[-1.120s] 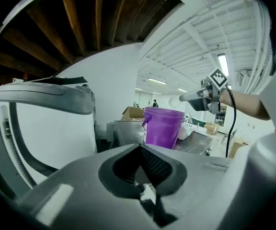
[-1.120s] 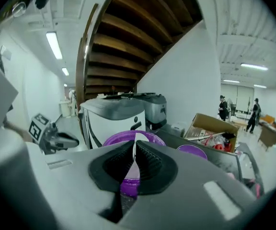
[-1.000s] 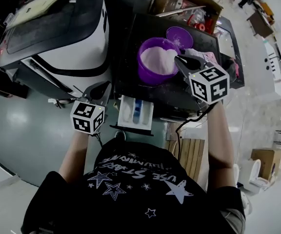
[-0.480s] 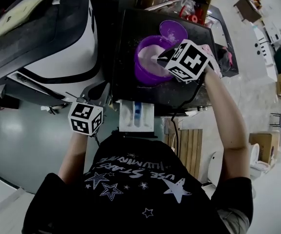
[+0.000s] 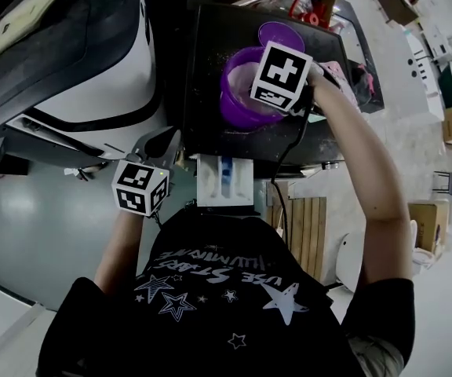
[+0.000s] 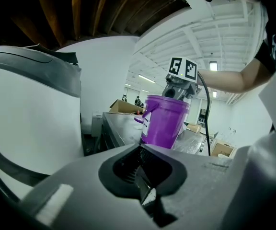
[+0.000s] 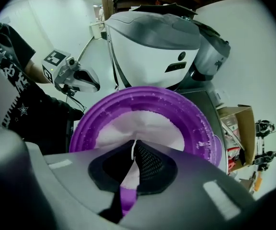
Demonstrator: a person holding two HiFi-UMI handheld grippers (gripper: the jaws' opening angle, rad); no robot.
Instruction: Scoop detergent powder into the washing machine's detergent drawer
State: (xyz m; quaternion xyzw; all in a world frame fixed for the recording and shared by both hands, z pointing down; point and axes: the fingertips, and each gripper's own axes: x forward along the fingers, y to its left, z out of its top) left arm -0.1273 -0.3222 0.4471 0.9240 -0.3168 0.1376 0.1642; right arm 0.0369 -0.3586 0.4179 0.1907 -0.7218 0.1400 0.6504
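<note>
Over the last second the right gripper [image 7: 133,152] has swung from beside the purple tub [image 5: 232,104] to directly over its mouth. It now points down at the white powder [image 7: 147,126]. Its fingers are closed on a purple handle [image 7: 126,195], probably the scoop's. The bowl of the scoop is out of sight, so the scoop looks to be going in for a load, with nothing carried over yet.

The left gripper [image 5: 162,144] has barely moved. It hangs beside the pulled-out drawer [image 5: 222,181] below the dark tabletop [image 5: 202,61], with its fingers pressed together on nothing.

The tub's white label [image 6: 146,124] is too small to read. The lettering among stars on the person's shirt [image 5: 210,277] is upside down and unclear.
</note>
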